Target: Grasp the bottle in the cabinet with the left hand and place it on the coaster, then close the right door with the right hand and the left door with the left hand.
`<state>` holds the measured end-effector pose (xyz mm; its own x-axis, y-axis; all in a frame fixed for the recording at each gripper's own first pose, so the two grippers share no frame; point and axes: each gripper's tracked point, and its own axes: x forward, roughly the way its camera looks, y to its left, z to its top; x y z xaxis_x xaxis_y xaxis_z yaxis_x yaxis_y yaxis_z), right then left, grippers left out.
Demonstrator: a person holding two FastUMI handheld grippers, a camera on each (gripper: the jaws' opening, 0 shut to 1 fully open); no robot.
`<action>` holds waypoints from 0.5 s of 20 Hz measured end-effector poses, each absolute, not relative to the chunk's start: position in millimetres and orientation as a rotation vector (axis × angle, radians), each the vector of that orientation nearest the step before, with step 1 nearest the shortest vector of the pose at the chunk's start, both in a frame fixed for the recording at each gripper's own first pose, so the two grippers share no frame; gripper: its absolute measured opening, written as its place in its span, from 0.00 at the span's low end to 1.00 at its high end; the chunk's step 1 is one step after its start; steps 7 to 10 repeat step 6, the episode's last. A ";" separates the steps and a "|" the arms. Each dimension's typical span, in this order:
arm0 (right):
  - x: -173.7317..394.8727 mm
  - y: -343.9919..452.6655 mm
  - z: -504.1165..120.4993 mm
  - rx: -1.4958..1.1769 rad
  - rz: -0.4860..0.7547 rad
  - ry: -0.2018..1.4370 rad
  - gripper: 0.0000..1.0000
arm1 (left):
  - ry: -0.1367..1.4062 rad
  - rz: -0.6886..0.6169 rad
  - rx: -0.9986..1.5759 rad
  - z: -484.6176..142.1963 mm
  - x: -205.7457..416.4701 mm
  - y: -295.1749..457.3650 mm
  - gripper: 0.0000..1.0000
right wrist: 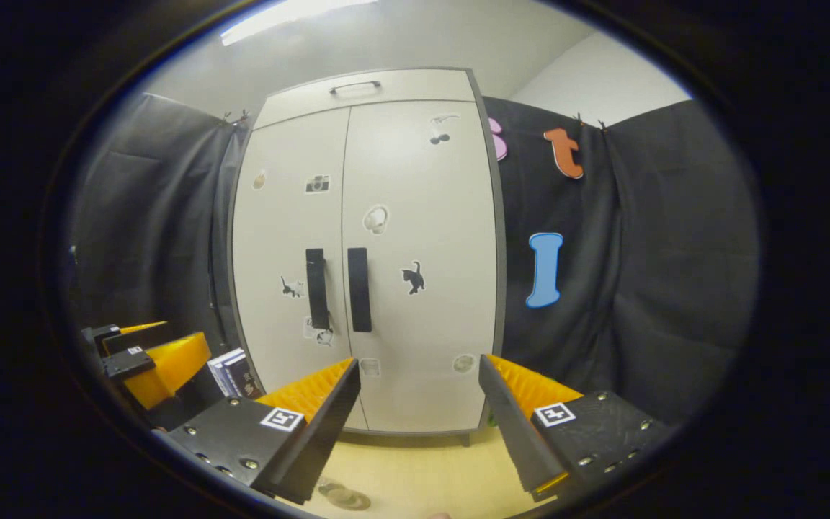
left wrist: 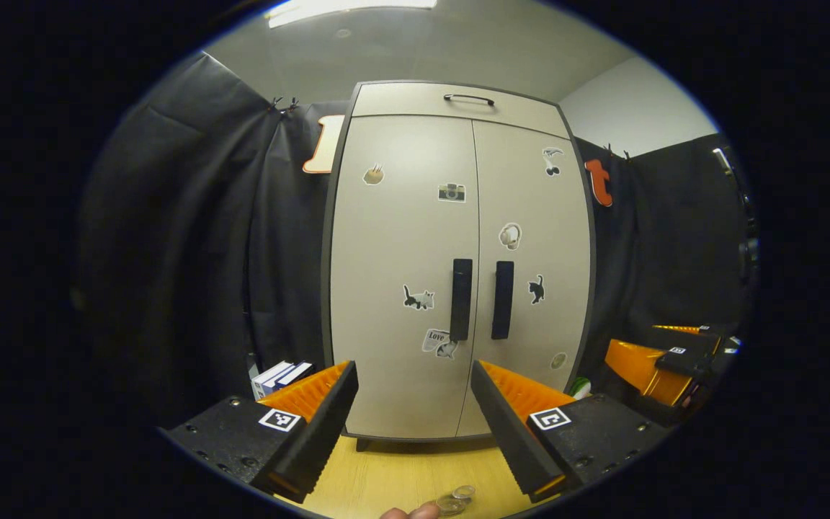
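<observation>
Both doors of the cabinet [left wrist: 458, 267] are closed, so the bottle is presumably inside, hidden from sight. The left gripper [left wrist: 413, 411] hovers in front of the cabinet, level with its lower half, jaws spread wide with nothing between them. The right gripper [right wrist: 418, 407] also faces the cabinet, jaws wide apart and empty. The coaster [left wrist: 456, 501], apparently clear and round, lies on the bench [left wrist: 400, 476] in front of the cabinet's foot. The two black door handles [left wrist: 462, 299] stand upright beside the central seam. The bottle's weight and finish cannot be judged yet; a bottle is probably smooth and tippy, so gripping its body mid-height seems safest.
</observation>
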<state>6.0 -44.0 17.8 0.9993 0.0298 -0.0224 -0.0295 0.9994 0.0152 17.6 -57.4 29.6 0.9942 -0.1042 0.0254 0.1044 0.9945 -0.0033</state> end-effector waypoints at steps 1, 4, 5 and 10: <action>3.6 -43.4 18.7 0.018 0.029 0.020 1.00 | -0.022 -0.108 -0.011 28.4 16.3 -58.1 1.00; -2.5 -44.2 20.4 0.020 0.025 0.016 1.00 | -0.006 -0.113 -0.029 23.3 12.6 -57.8 1.00; -3.4 -44.6 21.6 0.019 0.023 0.015 1.00 | -0.003 -0.113 -0.028 22.4 11.7 -57.9 0.99; -4.3 -43.6 21.8 0.019 0.025 0.014 1.00 | -0.002 -0.115 -0.027 22.0 11.4 -57.7 1.00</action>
